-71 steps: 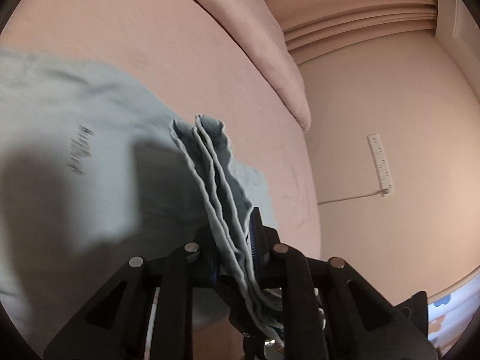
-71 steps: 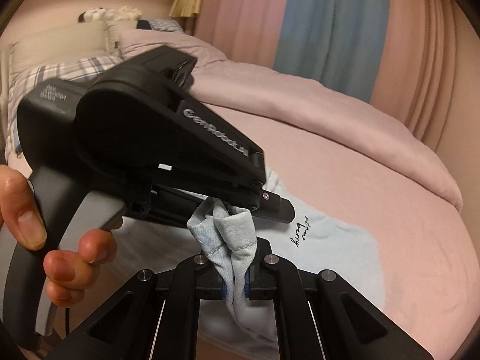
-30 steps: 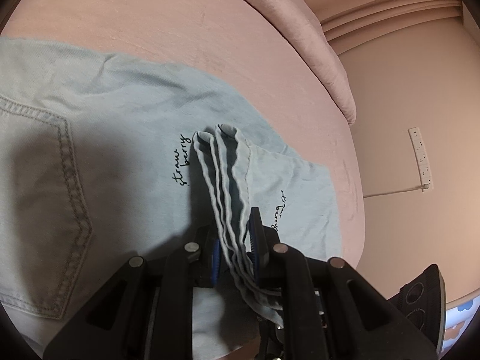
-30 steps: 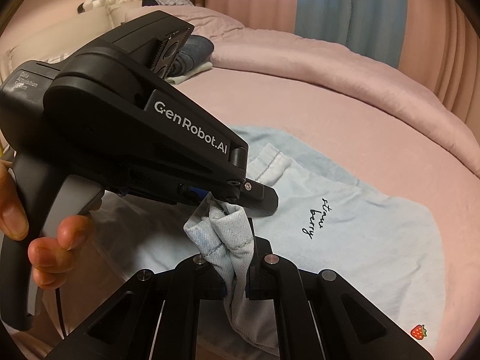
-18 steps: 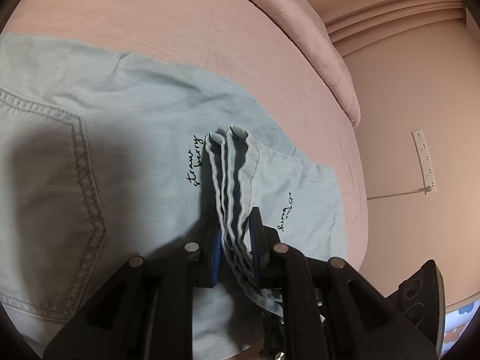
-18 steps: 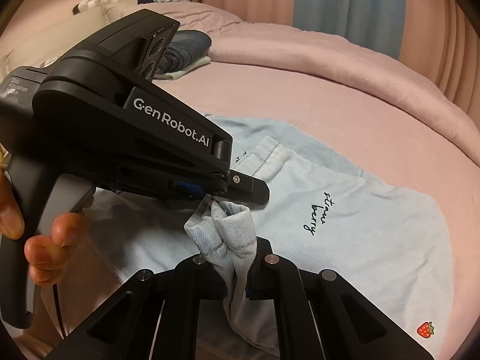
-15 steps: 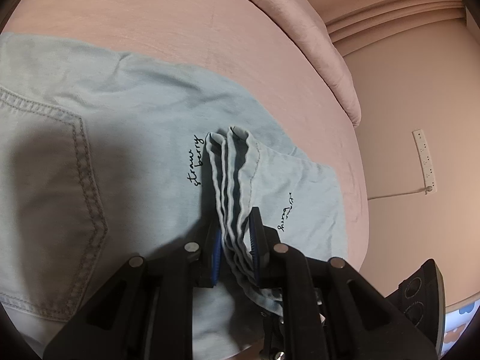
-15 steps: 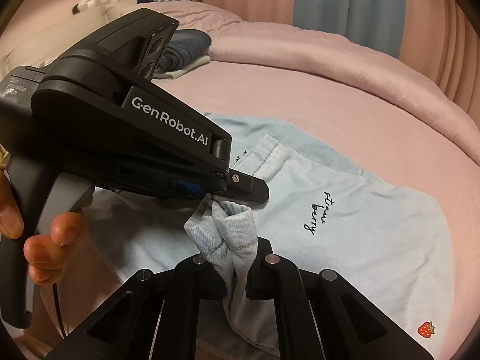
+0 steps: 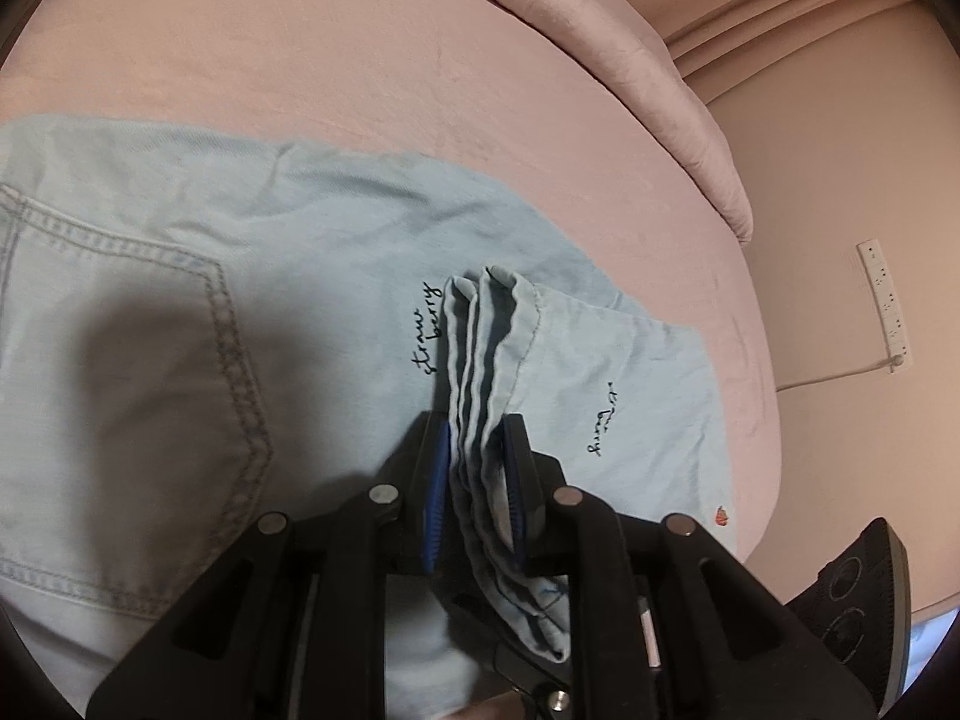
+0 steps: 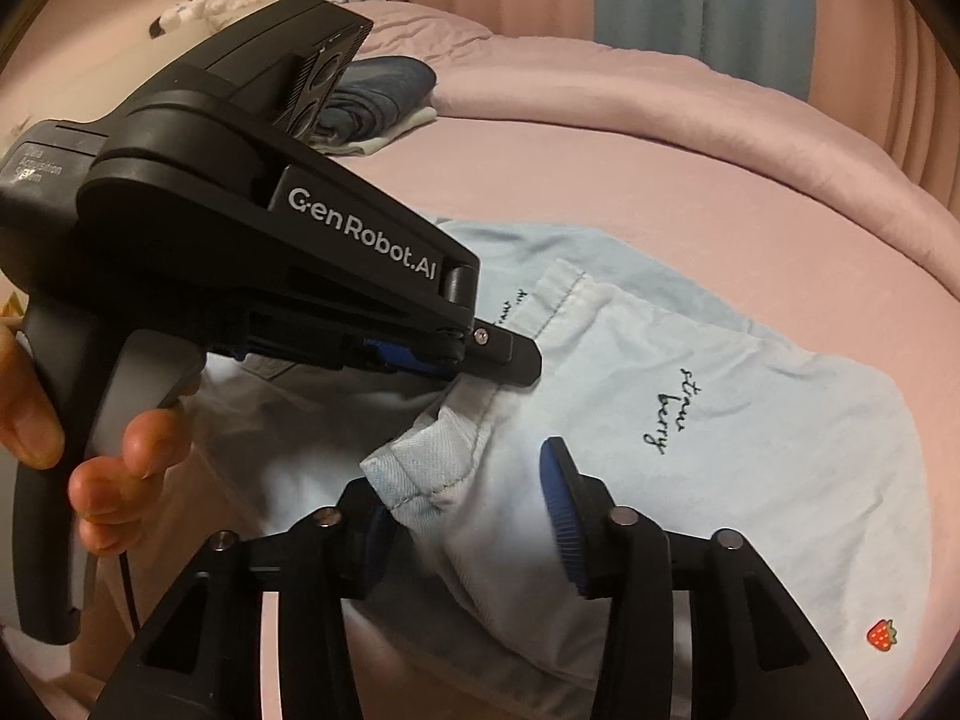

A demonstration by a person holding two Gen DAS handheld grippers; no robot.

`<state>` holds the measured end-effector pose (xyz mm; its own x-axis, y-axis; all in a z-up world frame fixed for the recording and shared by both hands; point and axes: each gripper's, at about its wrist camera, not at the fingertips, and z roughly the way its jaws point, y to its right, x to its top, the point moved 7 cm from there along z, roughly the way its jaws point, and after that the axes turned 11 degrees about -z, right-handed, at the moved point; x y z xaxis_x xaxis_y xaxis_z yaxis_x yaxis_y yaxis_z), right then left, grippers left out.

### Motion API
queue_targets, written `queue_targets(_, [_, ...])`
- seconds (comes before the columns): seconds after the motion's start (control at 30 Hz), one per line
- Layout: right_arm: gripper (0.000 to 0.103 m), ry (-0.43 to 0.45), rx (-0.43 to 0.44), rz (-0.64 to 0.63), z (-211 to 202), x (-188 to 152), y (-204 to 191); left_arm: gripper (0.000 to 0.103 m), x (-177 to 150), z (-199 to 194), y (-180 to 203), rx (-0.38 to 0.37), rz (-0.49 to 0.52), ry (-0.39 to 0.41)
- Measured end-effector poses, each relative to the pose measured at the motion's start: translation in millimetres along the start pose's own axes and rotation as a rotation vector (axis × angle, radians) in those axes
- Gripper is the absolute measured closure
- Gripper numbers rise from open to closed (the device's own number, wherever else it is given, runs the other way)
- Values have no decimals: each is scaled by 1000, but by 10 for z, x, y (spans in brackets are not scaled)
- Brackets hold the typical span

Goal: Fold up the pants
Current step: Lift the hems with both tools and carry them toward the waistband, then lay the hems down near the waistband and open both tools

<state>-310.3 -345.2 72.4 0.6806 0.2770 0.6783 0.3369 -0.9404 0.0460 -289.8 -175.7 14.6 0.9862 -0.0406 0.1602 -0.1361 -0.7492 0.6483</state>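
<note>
Light-blue denim pants (image 9: 300,276) lie folded over on the pink bed, "straw berry" lettering (image 9: 429,330) facing up. My left gripper (image 9: 477,426) holds a bunched hem (image 9: 480,348) between its blue pads; its jaws are just opening and the cloth still fills the gap. In the right wrist view the left gripper (image 10: 510,360) reaches in from the left, a person's hand (image 10: 120,450) on its handle. My right gripper (image 10: 456,480) is opening, its pads well apart. A loose fold of hem (image 10: 420,468) sags between them, resting against the left pad only.
A rolled pink duvet (image 9: 630,42) runs along the far side of the bed. Folded dark clothes (image 10: 372,96) are stacked near the pillows. The bed's edge curves close past the pants on the right, with a power strip (image 9: 885,300) on the wall beyond.
The right gripper's jaws have sprung apart and released the bunched hem, which has slumped leftwards. The left gripper has stayed where it was with its bunch between the pads.
</note>
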Motion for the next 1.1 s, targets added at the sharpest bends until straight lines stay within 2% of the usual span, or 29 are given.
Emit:
queue_targets(0.1, [56, 0, 19, 8, -24, -20, -19, 86, 6, -40, -42, 23, 3, 14])
queue_targets(0.4, [56, 22, 64, 60, -239, -95, -9, 73, 14, -231, -121, 54, -3, 57])
queue_targets(0.53, [56, 54, 54, 74, -440, -126, 41, 65, 15, -373, -71, 51, 14, 90])
queue_targets(0.7, [55, 105, 19, 115, -737, -167, 230, 65, -5, -468, 126, 18, 52, 116])
queue_targets(0.8, [49, 133, -14, 147, -892, -197, 386, 64, -73, -430, 331, -11, 90, 102])
queue_targets(0.9, [48, 148, -60, 188, -951, -222, 627, 62, -222, -298, 561, -22, 163, 68])
queue_targets(1.0, [48, 117, -118, 252, -904, -261, 868, 62, -342, -147, 700, -4, 232, 41])
queue_targets(1.1, [48, 98, -130, 313, -869, -342, 1059, 62, -452, 26, 773, 9, 283, 6])
